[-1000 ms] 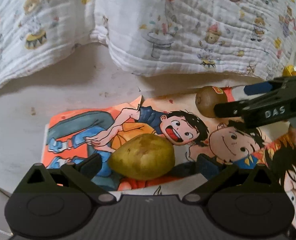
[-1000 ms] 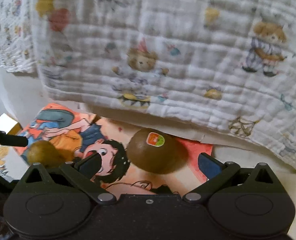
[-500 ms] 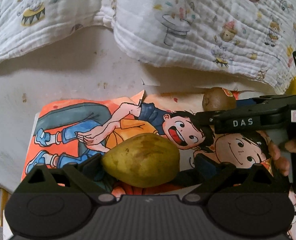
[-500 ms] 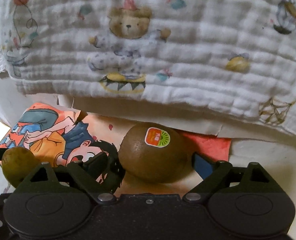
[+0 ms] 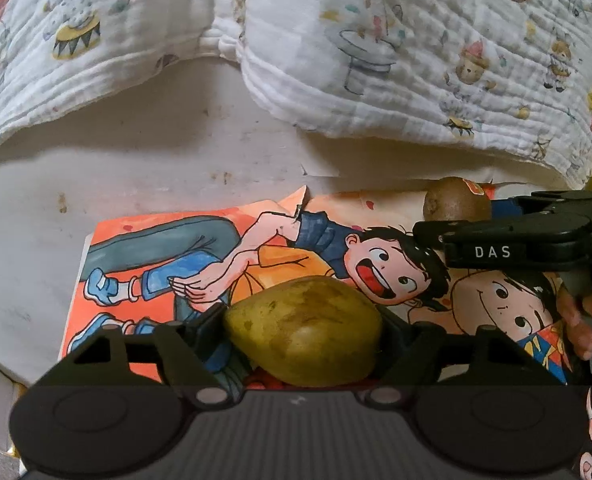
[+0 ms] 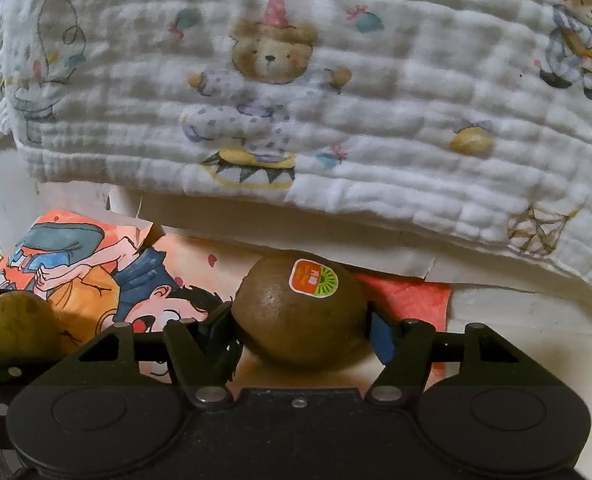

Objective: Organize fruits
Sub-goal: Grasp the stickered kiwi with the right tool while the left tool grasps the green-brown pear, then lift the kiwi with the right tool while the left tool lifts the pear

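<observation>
A yellow-green pear point(image 5: 302, 330) lies on a cartoon-printed paper point(image 5: 216, 248). My left gripper point(image 5: 302, 332) is shut on the pear, a finger on each side. A brown kiwi point(image 6: 300, 316) with a red and green sticker sits at the paper's far edge. My right gripper point(image 6: 300, 328) is shut on the kiwi. In the left wrist view the kiwi point(image 5: 456, 200) and the right gripper's black fingers point(image 5: 504, 236) show at the right. In the right wrist view the pear point(image 6: 20, 328) shows at the left.
A white quilted blanket point(image 5: 376, 60) printed with bears and circus figures lies bunched just behind the paper; it also fills the top of the right wrist view point(image 6: 296, 100). A pale stained tabletop point(image 5: 156, 168) lies left of and behind the paper.
Both grippers moved forward and closed. The left fingers now press the pear, and the right fingers now press the kiwi, which were loose between open fingers before.
</observation>
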